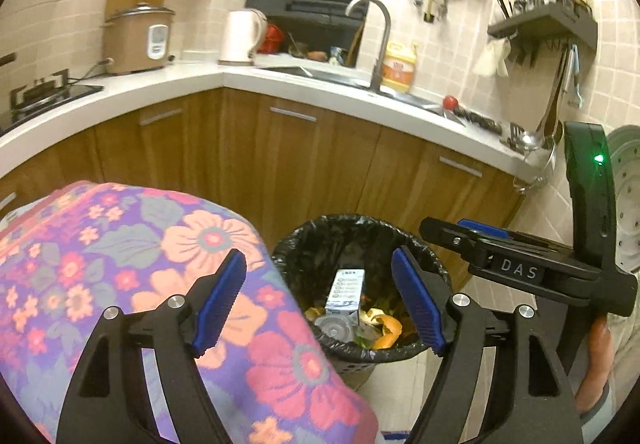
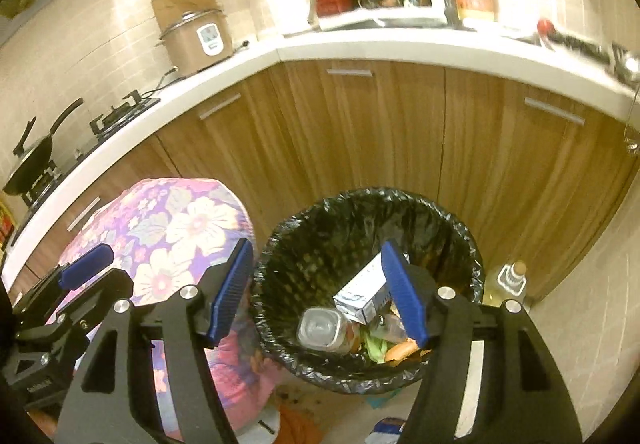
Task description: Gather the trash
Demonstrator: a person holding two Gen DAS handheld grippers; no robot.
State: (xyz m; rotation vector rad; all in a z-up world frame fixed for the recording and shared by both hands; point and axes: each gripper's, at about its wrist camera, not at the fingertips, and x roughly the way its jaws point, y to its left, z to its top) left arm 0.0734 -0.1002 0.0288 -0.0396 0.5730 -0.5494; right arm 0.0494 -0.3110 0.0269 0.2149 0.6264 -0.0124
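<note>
A black-lined trash bin [image 1: 304,244] stands on the floor before the wooden cabinets; it also shows in the right wrist view [image 2: 460,228]. Inside lie a white and blue carton [image 1: 345,292] [image 2: 362,294], a clear plastic container [image 1: 334,328] [image 2: 320,330], orange peel [image 1: 389,330] and green scraps [image 2: 374,348]. My left gripper [image 1: 319,304] is open and empty, above the bin's near left side. My right gripper [image 2: 318,294] is open and empty, right over the bin. The right gripper also shows in the left wrist view [image 1: 480,240], at the right beside the bin.
A table under a floral cloth [image 1: 140,264] [image 2: 180,228] stands left of the bin. A bottle [image 2: 510,278] stands on the floor at the bin's right. Scraps [image 2: 386,430] lie on the floor in front. The counter [image 1: 192,84] holds a rice cooker [image 1: 138,40], kettle [image 1: 242,36] and sink.
</note>
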